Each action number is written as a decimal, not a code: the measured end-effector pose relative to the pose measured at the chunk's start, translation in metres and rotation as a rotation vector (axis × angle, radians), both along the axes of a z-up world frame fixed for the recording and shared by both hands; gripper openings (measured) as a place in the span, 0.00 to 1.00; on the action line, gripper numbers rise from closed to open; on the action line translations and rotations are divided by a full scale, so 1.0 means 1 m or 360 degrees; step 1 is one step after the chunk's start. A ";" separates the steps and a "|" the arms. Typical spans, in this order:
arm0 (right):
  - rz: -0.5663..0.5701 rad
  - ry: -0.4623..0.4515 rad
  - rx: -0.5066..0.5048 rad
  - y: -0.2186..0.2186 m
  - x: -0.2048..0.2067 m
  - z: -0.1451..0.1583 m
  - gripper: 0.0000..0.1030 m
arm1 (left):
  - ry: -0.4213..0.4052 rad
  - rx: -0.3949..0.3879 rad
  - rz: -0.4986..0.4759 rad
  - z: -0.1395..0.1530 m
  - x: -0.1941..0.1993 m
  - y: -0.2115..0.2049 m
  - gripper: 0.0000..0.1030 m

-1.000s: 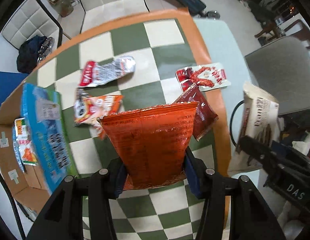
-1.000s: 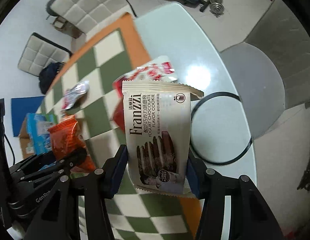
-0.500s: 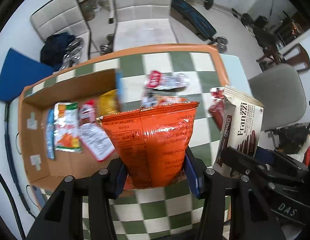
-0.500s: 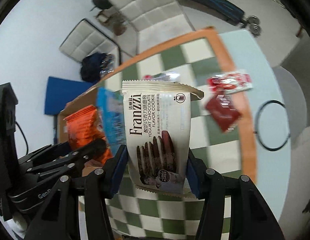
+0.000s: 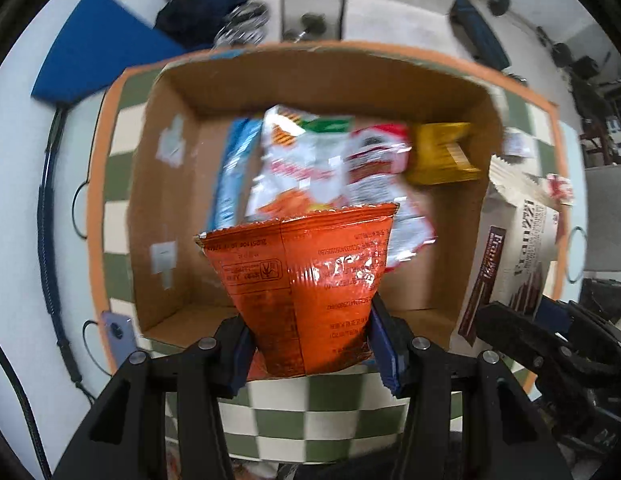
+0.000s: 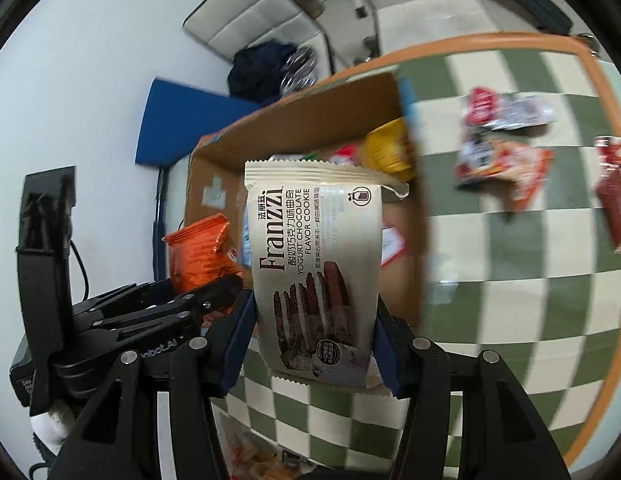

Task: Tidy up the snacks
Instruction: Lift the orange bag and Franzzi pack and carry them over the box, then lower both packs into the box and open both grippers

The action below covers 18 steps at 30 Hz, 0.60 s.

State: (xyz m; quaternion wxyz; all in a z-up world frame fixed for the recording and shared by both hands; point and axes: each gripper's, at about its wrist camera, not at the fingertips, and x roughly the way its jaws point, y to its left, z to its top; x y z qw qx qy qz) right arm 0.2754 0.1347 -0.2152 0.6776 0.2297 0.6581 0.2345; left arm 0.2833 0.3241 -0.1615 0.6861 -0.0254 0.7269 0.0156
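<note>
Box (image 5: 476, 184) rim below orange bag (image 5: 306, 292); bare cardboard floor at left.

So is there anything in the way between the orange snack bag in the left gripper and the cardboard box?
Nothing visible. The orange snack bag, clamped in the left gripper, hangs over the open cardboard box. No lid covers it. Packets already lie inside, but bare floor shows beside them.

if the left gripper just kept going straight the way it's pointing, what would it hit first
Probably the snacks already lying in the cardboard box. The left gripper, shut on the orange packet, looks down into the open box; depth is unclear, so the bare box floor could come first.
</note>
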 end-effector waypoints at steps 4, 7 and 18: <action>0.0054 0.0048 -0.0021 0.047 0.001 -0.019 0.55 | 0.0085 -0.0019 0.0033 -0.025 0.004 0.026 0.47; 0.0079 0.0077 -0.0064 0.072 0.002 -0.033 0.55 | 0.0153 -0.0061 0.0046 -0.045 0.009 0.039 0.47; 0.0085 0.0149 -0.0183 0.094 0.008 -0.071 0.55 | 0.0311 -0.0176 0.0052 -0.090 0.019 0.051 0.47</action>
